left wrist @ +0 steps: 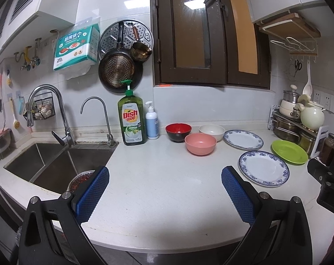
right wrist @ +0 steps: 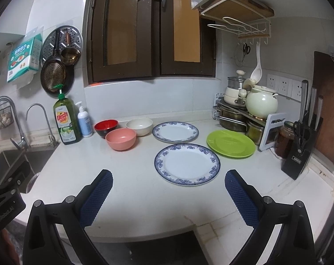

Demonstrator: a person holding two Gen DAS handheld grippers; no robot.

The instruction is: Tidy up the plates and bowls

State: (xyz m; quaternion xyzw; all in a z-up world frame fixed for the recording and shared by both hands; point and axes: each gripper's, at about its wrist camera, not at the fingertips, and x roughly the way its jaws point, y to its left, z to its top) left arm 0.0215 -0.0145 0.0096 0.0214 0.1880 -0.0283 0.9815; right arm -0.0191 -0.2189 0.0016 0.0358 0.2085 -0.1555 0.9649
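On the white counter (left wrist: 162,185) stand a red-and-black bowl (left wrist: 178,131), a pink bowl (left wrist: 200,144) and a white bowl (left wrist: 211,132). To their right lie two blue-rimmed plates, one far (left wrist: 243,139) and one near (left wrist: 263,168), and a green plate (left wrist: 289,151). The right wrist view shows the same: red bowl (right wrist: 106,127), pink bowl (right wrist: 121,139), white bowl (right wrist: 139,126), far plate (right wrist: 175,131), near plate (right wrist: 187,164), green plate (right wrist: 230,143). My left gripper (left wrist: 164,174) is open and empty above the counter's front. My right gripper (right wrist: 168,176) is open and empty, just short of the near plate.
A sink (left wrist: 56,165) with two taps lies left. A dish soap bottle (left wrist: 131,119) and a pump bottle (left wrist: 151,121) stand by the bowls. Pots and a rack (right wrist: 248,110) fill the back right corner, with a knife block (right wrist: 299,150) and jar (right wrist: 285,139) beside them.
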